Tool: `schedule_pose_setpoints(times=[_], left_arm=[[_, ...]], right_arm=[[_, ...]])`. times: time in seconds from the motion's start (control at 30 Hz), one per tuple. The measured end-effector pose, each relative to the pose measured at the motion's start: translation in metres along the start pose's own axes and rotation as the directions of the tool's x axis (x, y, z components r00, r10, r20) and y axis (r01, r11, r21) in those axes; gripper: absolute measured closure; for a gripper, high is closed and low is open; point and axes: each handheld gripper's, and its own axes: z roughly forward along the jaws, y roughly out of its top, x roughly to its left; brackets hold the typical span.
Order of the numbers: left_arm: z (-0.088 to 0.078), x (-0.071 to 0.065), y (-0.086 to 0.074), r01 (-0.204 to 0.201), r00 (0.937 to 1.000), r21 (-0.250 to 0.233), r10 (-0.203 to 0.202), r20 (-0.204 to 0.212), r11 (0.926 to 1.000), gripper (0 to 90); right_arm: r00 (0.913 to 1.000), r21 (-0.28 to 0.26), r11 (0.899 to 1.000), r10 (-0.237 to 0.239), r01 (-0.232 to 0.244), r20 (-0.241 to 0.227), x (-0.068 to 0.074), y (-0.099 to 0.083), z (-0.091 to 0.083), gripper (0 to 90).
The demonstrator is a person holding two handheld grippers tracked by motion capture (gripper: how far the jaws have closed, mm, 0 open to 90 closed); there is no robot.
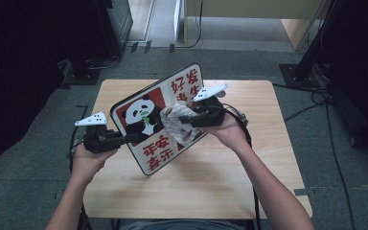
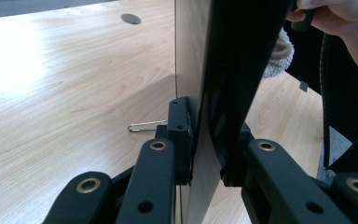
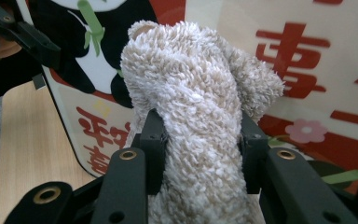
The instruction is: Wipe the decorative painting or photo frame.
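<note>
Left tool: clamped on lower-left edge of panda board, board tilted above table | Right tool: clamped on beige cloth, cloth pressed against board face, beside panda.

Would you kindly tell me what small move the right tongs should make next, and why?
Probably slide the cloth onward across the panda board: the right tongs grip it against the printed face, while the left tongs clamp the board's edge, holding it tilted above the table.
</note>
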Motion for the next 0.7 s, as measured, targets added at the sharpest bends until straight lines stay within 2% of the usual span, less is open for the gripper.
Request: schedule_pose_setpoints(times=[0.57, 0.7], left_arm=[[0.000, 0.001, 0.001, -0.004, 1.0000, 0.005, 0.004, 0.005, 1.0000, 78.9], [0.000, 0.001, 0.001, -0.006, 1.0000, 0.006, 0.006, 0.004, 1.0000, 78.9]], right_arm=[[0.9999, 0.000, 1.000, 0.013, -0.013, 0.002, 0.000, -0.021, 0.008, 63.9], [0.9999, 0.024, 1.000, 0.016, -0.016, 0.000, 0.000, -0.027, 0.010, 63.9]])
